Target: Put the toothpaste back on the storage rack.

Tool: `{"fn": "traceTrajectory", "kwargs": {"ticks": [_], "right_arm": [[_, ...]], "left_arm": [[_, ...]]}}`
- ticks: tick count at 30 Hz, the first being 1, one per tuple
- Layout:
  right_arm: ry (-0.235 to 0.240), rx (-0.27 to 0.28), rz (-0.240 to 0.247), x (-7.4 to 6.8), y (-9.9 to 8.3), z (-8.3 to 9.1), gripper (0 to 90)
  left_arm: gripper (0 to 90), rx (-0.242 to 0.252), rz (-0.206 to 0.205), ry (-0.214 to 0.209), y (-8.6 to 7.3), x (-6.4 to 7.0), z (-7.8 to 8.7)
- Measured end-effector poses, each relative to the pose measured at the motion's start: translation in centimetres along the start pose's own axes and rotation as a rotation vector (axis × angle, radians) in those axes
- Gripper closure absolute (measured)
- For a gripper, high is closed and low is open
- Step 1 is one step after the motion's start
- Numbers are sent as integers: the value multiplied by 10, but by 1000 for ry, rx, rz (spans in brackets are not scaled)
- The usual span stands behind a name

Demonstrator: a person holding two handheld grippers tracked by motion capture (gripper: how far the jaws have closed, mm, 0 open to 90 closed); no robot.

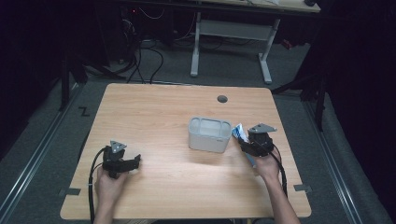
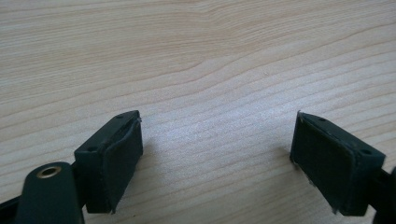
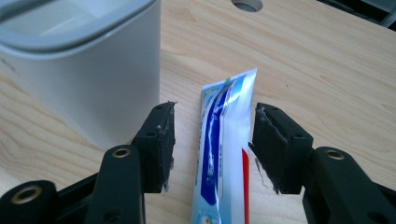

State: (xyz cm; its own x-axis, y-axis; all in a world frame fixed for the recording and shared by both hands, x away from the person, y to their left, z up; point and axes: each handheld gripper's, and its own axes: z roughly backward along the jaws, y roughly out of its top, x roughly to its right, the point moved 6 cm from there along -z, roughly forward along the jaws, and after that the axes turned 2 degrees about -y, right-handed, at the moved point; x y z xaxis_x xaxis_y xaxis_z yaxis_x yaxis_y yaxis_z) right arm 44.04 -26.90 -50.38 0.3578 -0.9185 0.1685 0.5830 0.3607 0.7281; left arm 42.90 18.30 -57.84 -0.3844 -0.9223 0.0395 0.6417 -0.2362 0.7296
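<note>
I can't see the toothpaste tube (image 3: 224, 149) cap end, cut off at bottom edge; print too blurry to read.

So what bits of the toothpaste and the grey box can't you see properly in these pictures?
- Toothpaste tube, right gripper view: its cap end is cut off by the bottom edge.
- Same tube, high view: mostly hidden under the right gripper; the print is too small to read.
- Grey box, right gripper view: cut off by the top and left edges, so its inside is hidden.
- Same box, high view: too small and blurred to tell what is inside.
</note>
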Motion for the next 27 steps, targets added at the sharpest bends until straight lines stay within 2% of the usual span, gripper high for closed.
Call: {"fn": "traceTrajectory", "kwargs": {"ticks": [4,12,13,19,27], "right_arm": [[13,-12,-20,1,3,-3,482],[12,-83,6,-1,10,-19,480],[6,-110,11,-1,10,-23,486],[10,-132,-4,1,11,-32,498],[-2,-169,2,4,9,-42,505]], "left_arm": [[171,0,0,0,0,0,0],[171,0,0,0,0,0,0],[172,0,0,0,0,0,0],[172,1,0,0,0,0,0],[171,1,0,0,0,0,0]]}}
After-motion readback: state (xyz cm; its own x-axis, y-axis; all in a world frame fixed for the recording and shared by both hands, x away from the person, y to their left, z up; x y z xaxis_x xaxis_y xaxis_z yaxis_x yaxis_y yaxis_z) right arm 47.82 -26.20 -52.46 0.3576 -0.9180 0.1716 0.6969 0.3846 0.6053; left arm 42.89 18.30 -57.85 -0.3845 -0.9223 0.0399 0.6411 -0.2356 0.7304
